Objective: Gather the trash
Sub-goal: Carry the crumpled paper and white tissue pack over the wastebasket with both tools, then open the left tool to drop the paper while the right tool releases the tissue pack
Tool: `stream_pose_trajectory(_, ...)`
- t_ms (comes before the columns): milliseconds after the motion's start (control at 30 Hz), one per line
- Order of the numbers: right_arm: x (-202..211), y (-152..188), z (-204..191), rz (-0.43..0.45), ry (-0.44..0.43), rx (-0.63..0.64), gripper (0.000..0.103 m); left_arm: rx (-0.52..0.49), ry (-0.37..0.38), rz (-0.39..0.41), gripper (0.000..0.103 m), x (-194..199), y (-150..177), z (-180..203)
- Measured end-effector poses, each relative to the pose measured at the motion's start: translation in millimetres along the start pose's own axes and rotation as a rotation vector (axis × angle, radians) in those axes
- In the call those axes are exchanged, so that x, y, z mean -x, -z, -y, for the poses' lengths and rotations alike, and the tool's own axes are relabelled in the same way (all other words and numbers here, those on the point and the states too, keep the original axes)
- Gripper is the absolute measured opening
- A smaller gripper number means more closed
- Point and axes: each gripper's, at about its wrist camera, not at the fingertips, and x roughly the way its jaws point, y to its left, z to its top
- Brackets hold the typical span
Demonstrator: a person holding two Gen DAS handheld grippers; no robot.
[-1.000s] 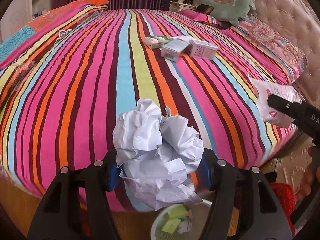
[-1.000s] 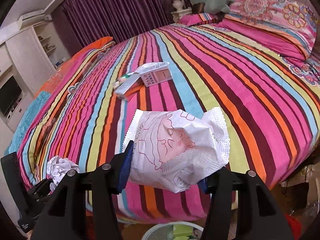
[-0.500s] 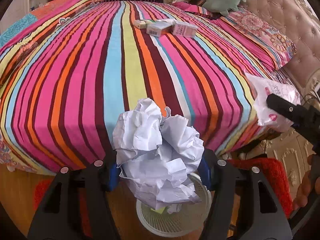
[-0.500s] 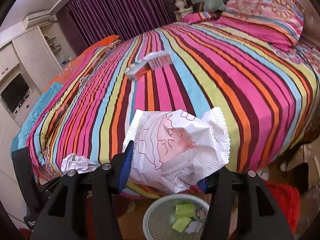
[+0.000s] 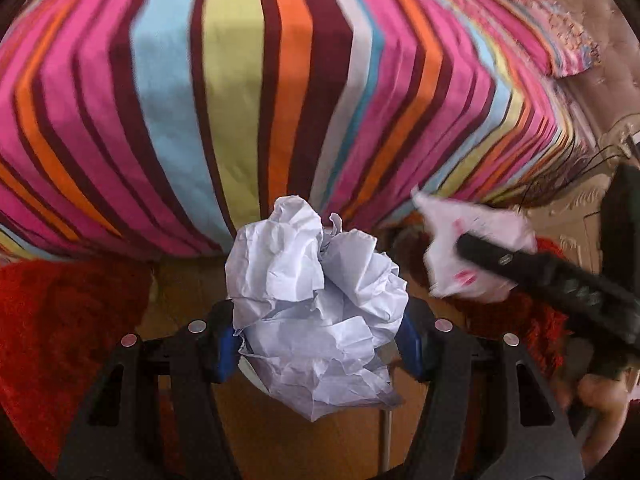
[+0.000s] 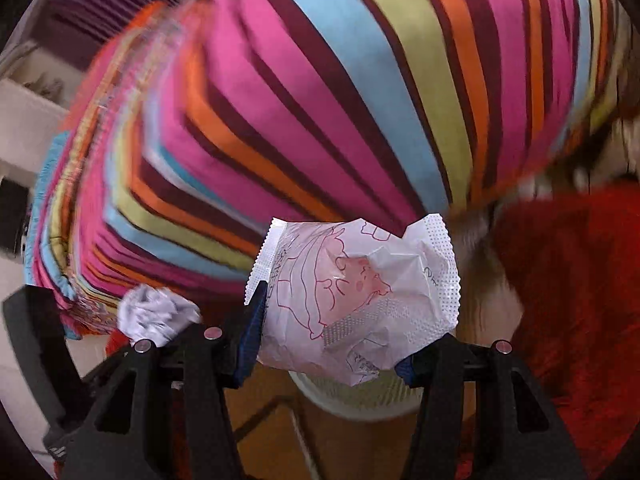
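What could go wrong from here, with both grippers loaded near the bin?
1. The bin shows only as a sliver under the wrapper, so a drop may miss its rim.
2. The right gripper and left gripper are close together; the paper ball and wrapper could collide.
3. The frames are blurred, making aim harder.

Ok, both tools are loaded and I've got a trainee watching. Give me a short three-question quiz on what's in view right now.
1. True or false: the left tool is shut on a crumpled white paper ball.
2. What does the right tool hold? A. a green sponge B. a crinkled white plastic wrapper with a pink cartoon drawing C. a cardboard box
3. Fill in: under the wrapper, in the right wrist view, shows part of a pale mesh ___.

Key: 1 true; 2 B; 3 wastebasket. It stands on the floor by the striped bedspread.
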Motion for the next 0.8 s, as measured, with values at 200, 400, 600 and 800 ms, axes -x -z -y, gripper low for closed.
stream_pose_trajectory(200, -47.8, -0.6, 36.7, -0.196, 0.011, -0.179, 0.051, 0.001, -0.018, -0.165, 0.061, -44.0, -0.4, 5.5)
stream_pose_trajectory(400, -80.9, -2.1, 30.2, -0.275, 0.094, -0.144, 0.051, -0.021, -0.079, -0.313, 0.061, -89.5, 6.3, 9.1)
stream_pose_trajectory(600, -112.5, 5.0, 28.0, -0.341, 0.181, -0.100, 0.051, -0.054, -0.116, -0.422, 0.061, -130.5, 14.2, 11.0)
stream_pose_trajectory(800, -132.2, 10.1, 35.4, -0.401, 0.222, -0.092, 0.051, -0.015, -0.094, -0.515, 0.061, -157.6, 18.1, -0.5)
